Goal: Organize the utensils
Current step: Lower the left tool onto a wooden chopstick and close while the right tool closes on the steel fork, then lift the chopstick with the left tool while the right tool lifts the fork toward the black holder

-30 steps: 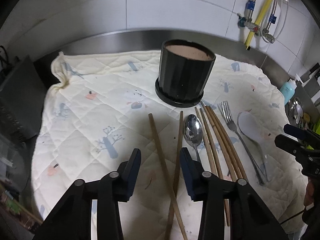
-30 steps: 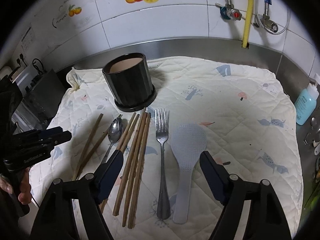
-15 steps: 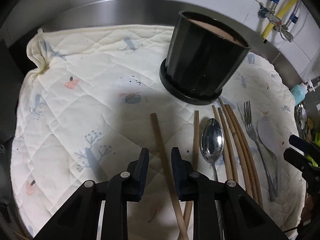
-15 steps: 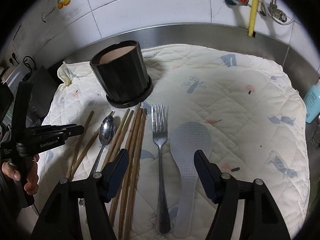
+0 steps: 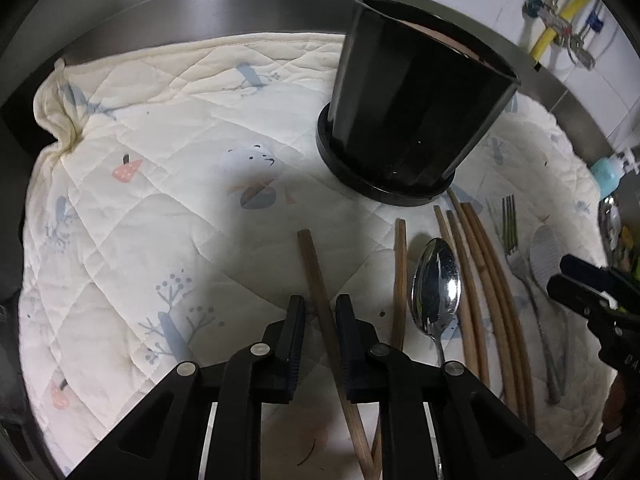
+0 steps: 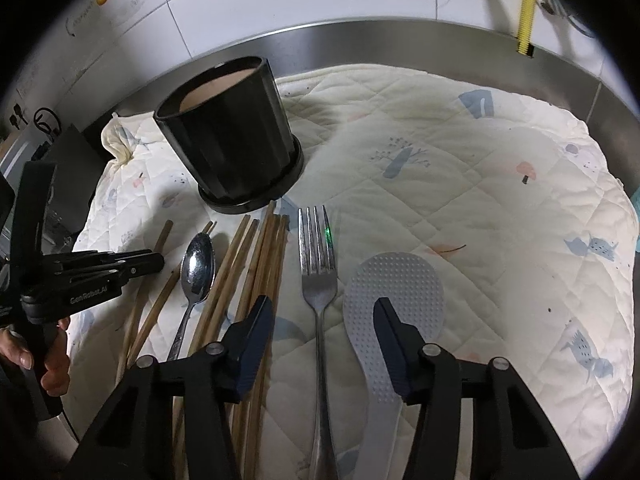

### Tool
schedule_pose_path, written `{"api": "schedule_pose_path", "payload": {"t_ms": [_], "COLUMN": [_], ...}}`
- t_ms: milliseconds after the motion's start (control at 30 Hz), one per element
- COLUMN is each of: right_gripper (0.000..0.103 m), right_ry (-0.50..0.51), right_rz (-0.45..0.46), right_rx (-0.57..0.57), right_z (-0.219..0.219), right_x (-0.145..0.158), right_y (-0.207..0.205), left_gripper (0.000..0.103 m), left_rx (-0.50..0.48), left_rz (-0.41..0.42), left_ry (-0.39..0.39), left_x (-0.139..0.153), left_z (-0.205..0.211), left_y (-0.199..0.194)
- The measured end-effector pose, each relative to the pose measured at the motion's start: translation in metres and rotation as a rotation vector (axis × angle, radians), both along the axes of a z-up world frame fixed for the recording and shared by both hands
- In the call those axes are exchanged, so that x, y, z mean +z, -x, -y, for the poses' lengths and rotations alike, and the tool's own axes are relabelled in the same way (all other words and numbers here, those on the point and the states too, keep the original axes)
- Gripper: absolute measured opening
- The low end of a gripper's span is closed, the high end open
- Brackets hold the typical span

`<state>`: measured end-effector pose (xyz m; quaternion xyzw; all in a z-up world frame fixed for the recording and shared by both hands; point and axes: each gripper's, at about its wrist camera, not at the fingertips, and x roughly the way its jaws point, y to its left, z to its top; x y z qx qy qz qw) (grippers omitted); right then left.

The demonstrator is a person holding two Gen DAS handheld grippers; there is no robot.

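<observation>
A black holder pot (image 5: 416,120) stands on a quilted cloth (image 5: 160,200); it also shows in the right wrist view (image 6: 232,144). In front of it lie wooden chopsticks (image 6: 256,264), a spoon (image 5: 436,284), a fork (image 6: 318,264) and a grey rice paddle (image 6: 394,292). My left gripper (image 5: 320,312) straddles the leftmost chopstick (image 5: 316,276) with narrow gaps either side of the stick. My right gripper (image 6: 324,320) is wide open low over the fork handle, with the paddle by its right finger.
A steel counter rim and tiled wall run behind the cloth. A blue bottle (image 5: 608,172) stands at the right edge. Yellow and metal pipes (image 6: 526,8) hang on the wall. A dark box (image 6: 68,168) sits left of the cloth.
My left gripper has moved down and forward onto the leftmost chopstick and narrowed around it. My right gripper has lowered toward the fork and narrowed slightly.
</observation>
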<state>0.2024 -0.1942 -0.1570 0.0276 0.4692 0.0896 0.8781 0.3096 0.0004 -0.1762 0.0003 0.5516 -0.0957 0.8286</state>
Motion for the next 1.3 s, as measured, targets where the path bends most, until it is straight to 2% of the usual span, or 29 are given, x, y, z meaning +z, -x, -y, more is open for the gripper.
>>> {"api": "schedule_pose_path", "payload": {"t_ms": [133, 533, 700, 1300], "right_gripper": [0.046, 0.045, 0.039, 0.027], "right_ry": [0.01, 0.031, 0.046, 0.118], "right_rz": [-0.021, -0.03, -0.024, -0.018], "right_rx": [0.015, 0.023, 0.031, 0.051], "right_z": [-0.006, -0.015, -0.023, -0.032], "right_x": [-0.006, -0.015, -0.017, -0.027], "right_y": [-0.009, -0.03, -0.038, -0.056], "left_gripper": [0.01, 0.007, 0.007, 0.007], "left_rx": [-0.024, 0.006, 0.006, 0.012], "left_rz": [0.024, 0.019, 0.034, 0.055], "left_ry": [-0.06, 0.029, 0.056, 0.098], "left_x": [0.001, 0.003, 0.006, 0.011], "left_z": [0.011, -0.001, -0.006, -0.012], "left_y": [0.003, 0.006, 0.007, 0.009]}}
